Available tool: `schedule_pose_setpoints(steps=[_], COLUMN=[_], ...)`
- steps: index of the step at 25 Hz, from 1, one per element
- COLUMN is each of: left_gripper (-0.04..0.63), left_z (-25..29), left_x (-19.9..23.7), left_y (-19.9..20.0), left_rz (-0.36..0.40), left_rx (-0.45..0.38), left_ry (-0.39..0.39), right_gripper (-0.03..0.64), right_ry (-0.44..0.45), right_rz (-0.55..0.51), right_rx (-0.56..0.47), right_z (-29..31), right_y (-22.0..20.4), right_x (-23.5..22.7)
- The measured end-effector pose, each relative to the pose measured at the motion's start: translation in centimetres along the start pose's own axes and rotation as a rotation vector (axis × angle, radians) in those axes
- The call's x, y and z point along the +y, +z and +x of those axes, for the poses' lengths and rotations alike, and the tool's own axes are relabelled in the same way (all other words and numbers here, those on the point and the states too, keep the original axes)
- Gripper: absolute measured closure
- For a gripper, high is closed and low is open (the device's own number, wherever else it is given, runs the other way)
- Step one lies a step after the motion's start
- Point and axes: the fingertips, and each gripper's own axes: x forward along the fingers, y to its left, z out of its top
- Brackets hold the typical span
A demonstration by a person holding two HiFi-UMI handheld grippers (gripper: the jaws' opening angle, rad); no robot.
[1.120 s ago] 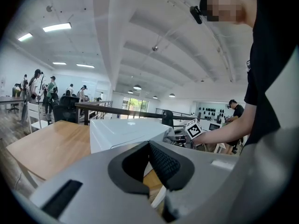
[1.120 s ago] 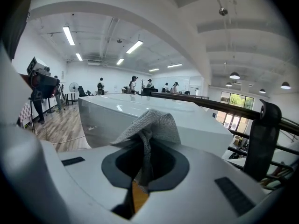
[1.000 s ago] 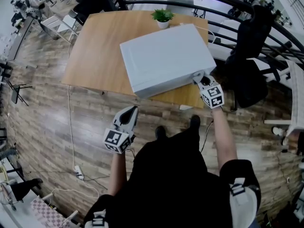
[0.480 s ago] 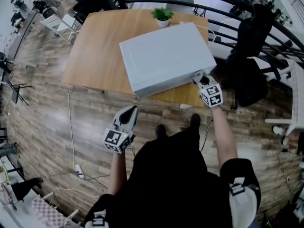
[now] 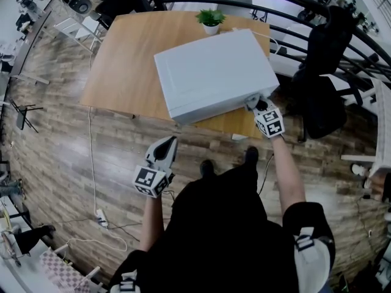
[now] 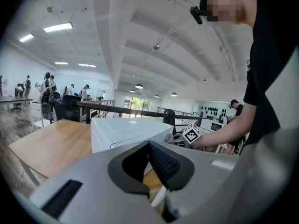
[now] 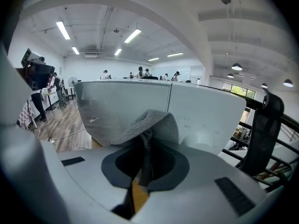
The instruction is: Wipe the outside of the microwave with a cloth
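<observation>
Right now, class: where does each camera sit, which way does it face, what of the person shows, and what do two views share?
Head view: on the head, facing down at the microwave; both forearms, left gripper and right gripper show.
Left gripper view: on that gripper, facing the microwave; right forearm shows.
Right gripper view: on that gripper, facing the microwave; its jaws clamp the cloth.
Shared: the microwave.

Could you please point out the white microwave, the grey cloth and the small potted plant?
White boxy microwave (image 5: 214,72): head view, middle of its top panel.
Grey woven cloth (image 7: 154,125): right gripper view, bunched fold at its middle.
Small green potted plant (image 5: 209,19): head view, its leaves.
</observation>
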Motion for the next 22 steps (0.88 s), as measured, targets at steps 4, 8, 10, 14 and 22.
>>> schedule_pose_setpoints(steps=[4,8,10,14,22], left_gripper=[0.595,0.595,0.595,0.595,0.595], left_z=[-0.2,-0.1,0.0,-0.1,0.5], left_x=[0.0,0.0,0.1,0.2,0.0], left_y=[0.1,0.3,0.4,0.2,0.3], left_rz=[-0.011,-0.001,0.002,0.006,0.014], left_rx=[0.024,0.003,-0.001,-0.006,-0.006], left_ry=[0.020,0.020,0.025,0.023,0.001], right_gripper=[0.600,0.600,0.600,0.600,0.600], right_ry=[0.009,0.020,0.022,0.018,0.002], right_rz=[-0.005,-0.017,-0.013,0.001,0.009], right_rx=[0.011,0.034,0.045,0.045,0.046], right_z=[0.6,0.7,0.7,0.9,1.2], right_y=[-0.8,-1.1,-1.4,-1.5,-1.3], right_x=[0.0,0.0,0.1,0.3,0.9])
